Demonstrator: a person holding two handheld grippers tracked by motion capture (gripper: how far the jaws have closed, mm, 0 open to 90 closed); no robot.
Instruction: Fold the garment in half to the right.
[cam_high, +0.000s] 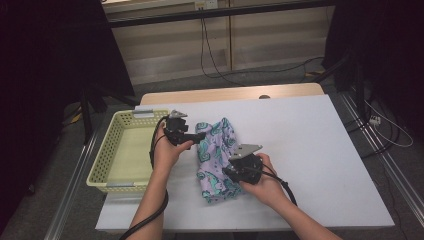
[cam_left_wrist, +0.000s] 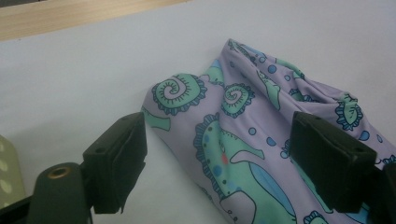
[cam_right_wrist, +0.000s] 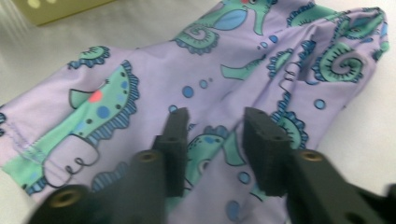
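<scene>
High view: both grippers, left (cam_high: 199, 136) and right (cam_high: 231, 174), are held over the patterned cloth (cam_high: 216, 150), jaws parted, nothing gripped.

Three cameras, one patterned cloth (cam_high: 216, 157).
The high view looks forward and down across the white table (cam_high: 310, 150); both gripper views ride close above the cloth, looking along their own jaws from opposite ends.

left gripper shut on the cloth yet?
No: in the left gripper view the left gripper has its jaws wide apart, straddling the patterned cloth without pinching it.
</scene>
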